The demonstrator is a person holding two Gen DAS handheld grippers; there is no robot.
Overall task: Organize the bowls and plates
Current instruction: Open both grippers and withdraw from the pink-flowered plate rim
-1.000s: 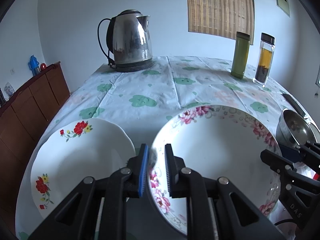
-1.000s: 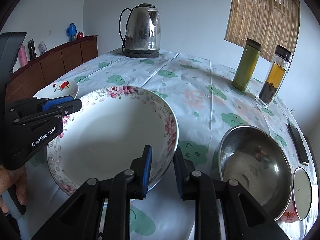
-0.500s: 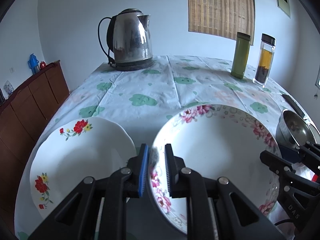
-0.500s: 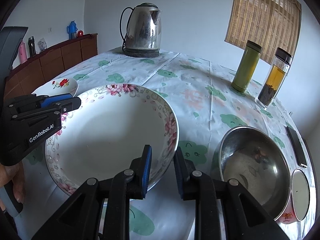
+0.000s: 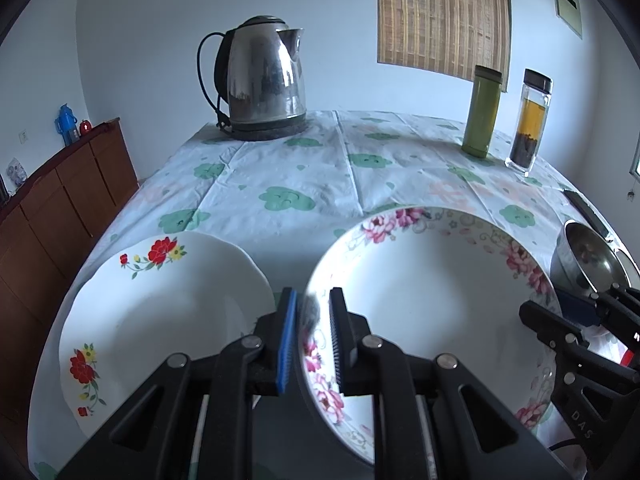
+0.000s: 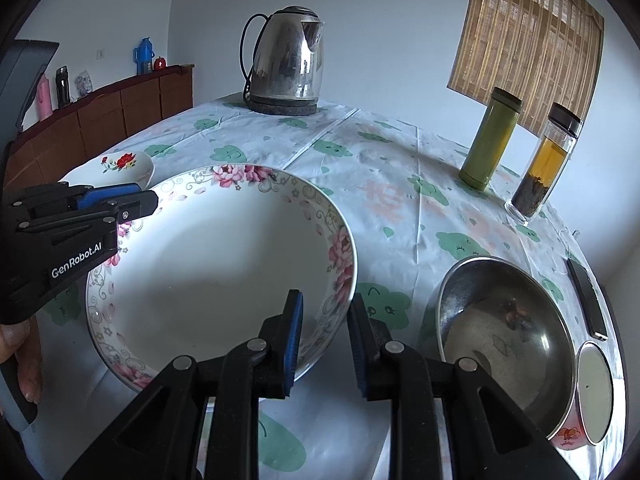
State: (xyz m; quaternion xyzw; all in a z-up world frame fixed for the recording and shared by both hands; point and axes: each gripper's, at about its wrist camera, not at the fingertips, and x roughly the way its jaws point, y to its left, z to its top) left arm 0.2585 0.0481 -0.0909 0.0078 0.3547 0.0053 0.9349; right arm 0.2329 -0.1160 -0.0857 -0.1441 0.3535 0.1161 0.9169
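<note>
A deep white plate with pink flowers (image 5: pixel 440 300) (image 6: pixel 208 272) sits in front of me between both grippers. My left gripper (image 5: pixel 312 300) is shut on its left rim, seen from the side in the right wrist view (image 6: pixel 148 200). My right gripper (image 6: pixel 326 300) grips the right rim, which runs between its pads; its tips show at the right of the left wrist view (image 5: pixel 560 308). A white plate with red flowers (image 5: pixel 160 312) (image 6: pixel 120 164) lies on the table just left of the deep plate. A steel bowl (image 6: pixel 500 340) (image 5: pixel 588 256) stands to its right.
A steel kettle (image 5: pixel 264 84) stands at the table's far side. A green bottle (image 5: pixel 482 112) and a tea jar (image 5: pixel 528 120) are at the far right. A dark flat device (image 6: pixel 586 300) and a small lidded cup (image 6: pixel 594 396) lie beyond the steel bowl. A wooden cabinet (image 5: pixel 60 200) runs along the left wall.
</note>
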